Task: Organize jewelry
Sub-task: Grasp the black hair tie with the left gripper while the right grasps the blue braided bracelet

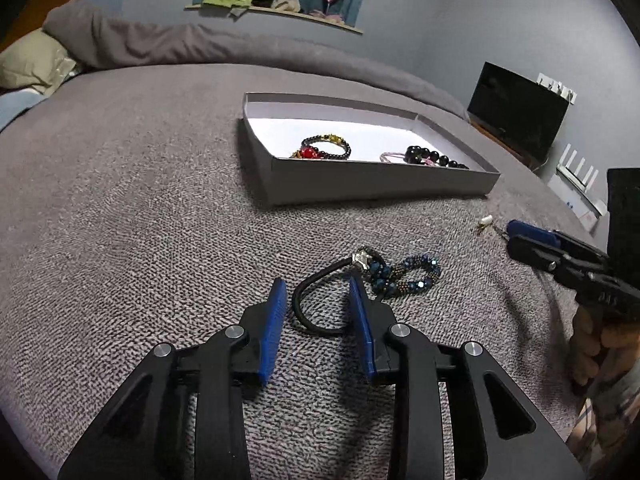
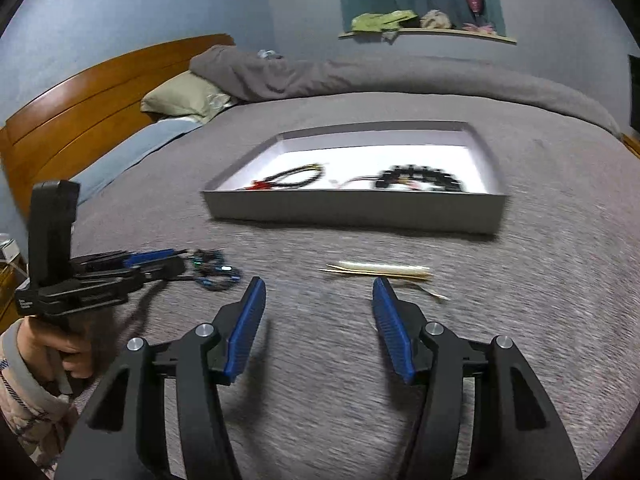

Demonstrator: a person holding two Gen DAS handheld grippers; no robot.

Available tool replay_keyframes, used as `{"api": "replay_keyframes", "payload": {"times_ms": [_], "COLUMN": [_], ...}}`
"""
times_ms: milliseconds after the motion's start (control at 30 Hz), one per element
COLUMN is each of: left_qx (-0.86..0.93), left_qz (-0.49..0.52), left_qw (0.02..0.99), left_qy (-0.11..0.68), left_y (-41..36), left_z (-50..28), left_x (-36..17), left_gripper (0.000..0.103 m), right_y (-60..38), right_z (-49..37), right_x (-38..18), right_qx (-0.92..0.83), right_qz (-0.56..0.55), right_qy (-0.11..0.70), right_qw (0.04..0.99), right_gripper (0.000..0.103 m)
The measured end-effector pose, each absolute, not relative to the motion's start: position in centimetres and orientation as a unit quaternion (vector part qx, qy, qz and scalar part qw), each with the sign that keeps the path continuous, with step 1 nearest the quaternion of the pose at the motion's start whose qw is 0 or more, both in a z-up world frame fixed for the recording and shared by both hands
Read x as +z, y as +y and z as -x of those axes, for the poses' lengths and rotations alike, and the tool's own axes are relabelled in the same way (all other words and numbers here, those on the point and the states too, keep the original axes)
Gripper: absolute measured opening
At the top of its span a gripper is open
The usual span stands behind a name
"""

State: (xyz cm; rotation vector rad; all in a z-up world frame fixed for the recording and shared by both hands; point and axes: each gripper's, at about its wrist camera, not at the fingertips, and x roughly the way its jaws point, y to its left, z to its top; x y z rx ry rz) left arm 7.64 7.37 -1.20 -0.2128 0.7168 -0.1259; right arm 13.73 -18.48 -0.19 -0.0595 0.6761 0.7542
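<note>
Although a small white label sits on the body of the left tool [image 2: 168, 266] in the right wrist view, its print is too small and blurred to read, and no other writing is legible. In its own view the left tool [image 1: 318, 292] stands partly open over the grey blanket [image 1: 140, 208] on the bed; the black elastic loop of a blue beaded hair tie [image 1: 384, 276] lies on the blanket between its blue pads, and the pads do not press on it. One pad appears to touch the loop's far side, though the angle leaves this uncertain. The right tool [image 2: 319, 294] stands about half open with nothing between its pads, hovering just short of a pale, slender hairpin-like piece [image 2: 380, 269], which motion blur smears. A shallow grey box [image 1: 360, 182] with a white floor rests on the blanket beyond both tools. Inside it, toward its left, lies a dark beaded bracelet with yellow and red beads [image 1: 326, 148]; toward its right lies a strand of larger black beads [image 1: 434, 157] together with a thin pink band [image 1: 394, 157]. A hand [image 2: 72, 350] grips the left tool's handle.
</note>
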Motion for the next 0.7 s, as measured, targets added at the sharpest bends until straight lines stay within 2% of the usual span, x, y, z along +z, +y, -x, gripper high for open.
{"api": "replay_keyframes", "payload": {"times_ms": [433,533,567,633,700], "left_qx": [-0.066,-0.066,-0.066,-0.067,-0.066], "left_qz": [0.109,0.107,0.106,0.104,0.103], "left_qw": [0.928,0.928,0.927,0.927,0.926], "left_qy": [0.35,0.352,0.352,0.354,0.356], "left_y": [7.8,7.8,7.8,7.7,7.6], "left_z": [-7.3,-7.5,-7.6,-7.7,-7.9], "left_x": [-1.3,-1.2,-1.2,-1.3,-1.3], "left_gripper": [0.033,0.033,0.032,0.028,0.021], "right_y": [-9.1,-8.2,-8.1,-8.1,-8.2], "right_z": [-14.0,-14.0,-13.9,-13.7,-13.4], "right_x": [-1.7,-2.0,-2.1,-2.0,-1.9], "right_qx": [0.429,0.436,0.438,0.443,0.447], "right_qz": [0.096,0.107,0.108,0.11,0.111], "right_qy": [0.36,0.367,0.368,0.366,0.361], "right_qw": [0.823,0.815,0.813,0.811,0.811], "right_gripper": [0.054,0.038,0.029,0.022,0.008]}}
